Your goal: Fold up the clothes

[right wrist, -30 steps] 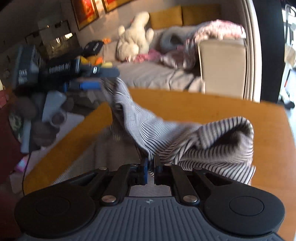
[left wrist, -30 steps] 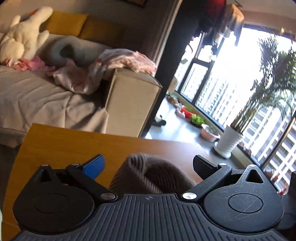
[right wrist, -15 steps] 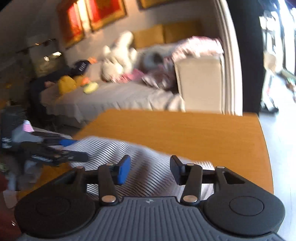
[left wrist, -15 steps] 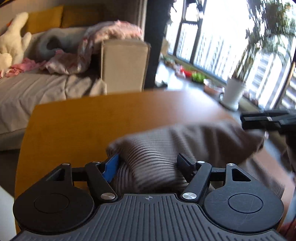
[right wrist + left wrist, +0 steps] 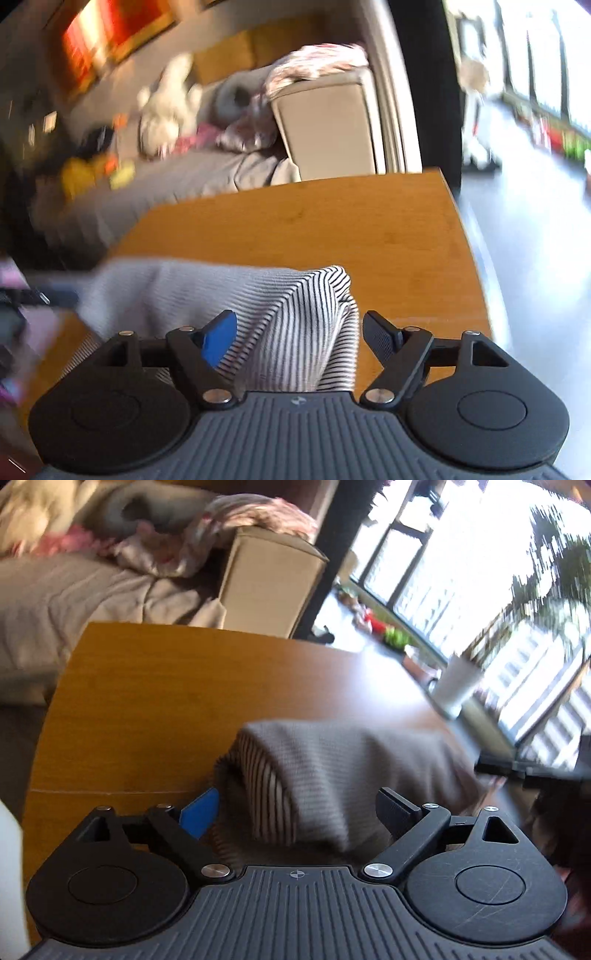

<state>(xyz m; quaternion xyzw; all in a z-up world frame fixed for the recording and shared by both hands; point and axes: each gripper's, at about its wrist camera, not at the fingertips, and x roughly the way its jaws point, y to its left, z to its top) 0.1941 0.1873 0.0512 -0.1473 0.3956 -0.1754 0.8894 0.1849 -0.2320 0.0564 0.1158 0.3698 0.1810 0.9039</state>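
Note:
A grey-and-white striped garment [image 5: 332, 775] lies bunched in a fold on the wooden table [image 5: 166, 701]. My left gripper [image 5: 299, 808] hovers over its left end with jaws opening wide; the cloth sits between the fingers and the pads do not press it. In the right wrist view the same striped garment [image 5: 288, 314] rises between the fingers of my right gripper [image 5: 299, 338], whose jaws are opening and no longer pinch it. The right gripper's fingers [image 5: 517, 768] show at the left view's right edge. The left gripper [image 5: 33, 295] is a blur at the right view's left edge.
Beyond the table stands a grey sofa [image 5: 74, 590] with pink clothes [image 5: 258, 513] on its armrest and a plush toy [image 5: 166, 107]. A white plant pot [image 5: 456, 686] sits by the bright windows. The table's right edge [image 5: 469, 258] drops to the floor.
The right gripper has let go of the striped garment and opened. The lifted cloth has come down onto the table in a fold. The left gripper narrowed, then widened again.

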